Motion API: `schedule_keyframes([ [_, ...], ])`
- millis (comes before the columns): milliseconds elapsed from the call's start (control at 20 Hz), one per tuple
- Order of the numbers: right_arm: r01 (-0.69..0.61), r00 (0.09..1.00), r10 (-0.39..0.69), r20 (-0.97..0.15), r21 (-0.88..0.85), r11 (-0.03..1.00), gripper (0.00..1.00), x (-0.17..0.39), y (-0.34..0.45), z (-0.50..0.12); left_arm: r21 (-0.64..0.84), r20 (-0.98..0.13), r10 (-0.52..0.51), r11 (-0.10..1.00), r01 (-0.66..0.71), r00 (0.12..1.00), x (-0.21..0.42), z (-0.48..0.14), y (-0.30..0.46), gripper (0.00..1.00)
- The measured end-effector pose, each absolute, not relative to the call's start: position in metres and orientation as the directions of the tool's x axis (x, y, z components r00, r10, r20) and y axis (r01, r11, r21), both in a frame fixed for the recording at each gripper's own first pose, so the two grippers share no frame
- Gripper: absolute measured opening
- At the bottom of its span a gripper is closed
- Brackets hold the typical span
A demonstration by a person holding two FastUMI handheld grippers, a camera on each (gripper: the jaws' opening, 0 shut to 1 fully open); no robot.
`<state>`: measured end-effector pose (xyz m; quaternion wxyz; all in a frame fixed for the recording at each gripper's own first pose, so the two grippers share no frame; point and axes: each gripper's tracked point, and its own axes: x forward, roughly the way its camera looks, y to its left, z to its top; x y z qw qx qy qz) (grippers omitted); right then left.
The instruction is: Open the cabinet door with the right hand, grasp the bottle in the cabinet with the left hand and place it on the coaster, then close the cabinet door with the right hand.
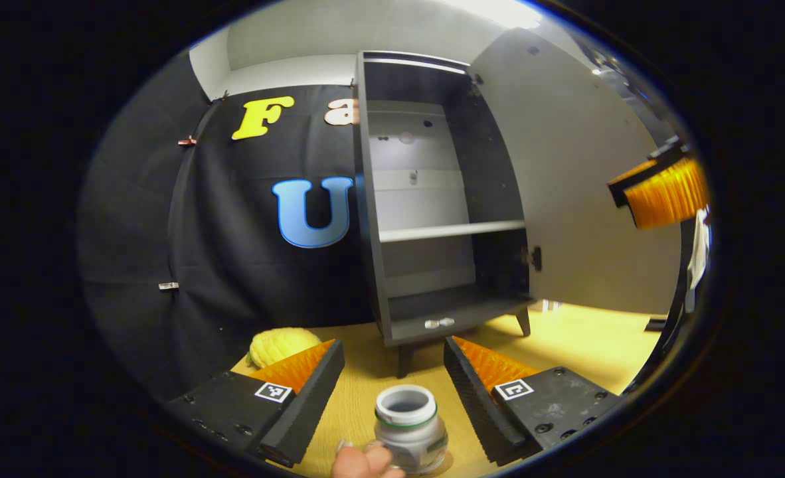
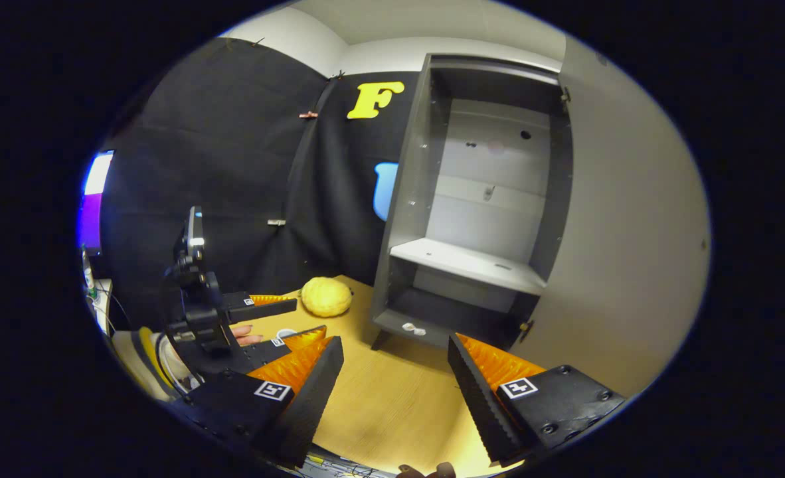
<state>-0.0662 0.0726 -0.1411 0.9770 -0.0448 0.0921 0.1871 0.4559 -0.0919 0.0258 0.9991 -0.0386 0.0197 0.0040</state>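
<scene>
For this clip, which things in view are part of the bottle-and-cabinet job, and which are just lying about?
Part of the job:
- bottle, out of the cabinet, between the open left gripper fingers
- cabinet, shelves bare
- cabinet door, standing open
- right gripper, open

Just lying about:
- yellow bumpy fruit on the table
- small pale piece on the cabinet floor

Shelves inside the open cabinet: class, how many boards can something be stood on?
2: the light middle shelf halfway up the cabinet, and the dark bottom board, where a small white object lies at the front edge.
</scene>
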Motion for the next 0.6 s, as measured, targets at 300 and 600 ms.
schedule_keyframes([
  [300,-0.263,0.964,0.263,-0.035,0.007,0.965,0.94,-0.108,0.023,-0.009,-0.099,0.018,-0.155,0.983,0.156,0.988,0.435,0.159,-0.125,0.95],
  [600,-0.017,1.0,0.017,-0.005,-0.017,1.0,0.94,-0.171,-0.06,0.018,0.052,0.029,-0.302,0.952,0.3,0.953,0.433,0.214,-0.158,0.95],
])
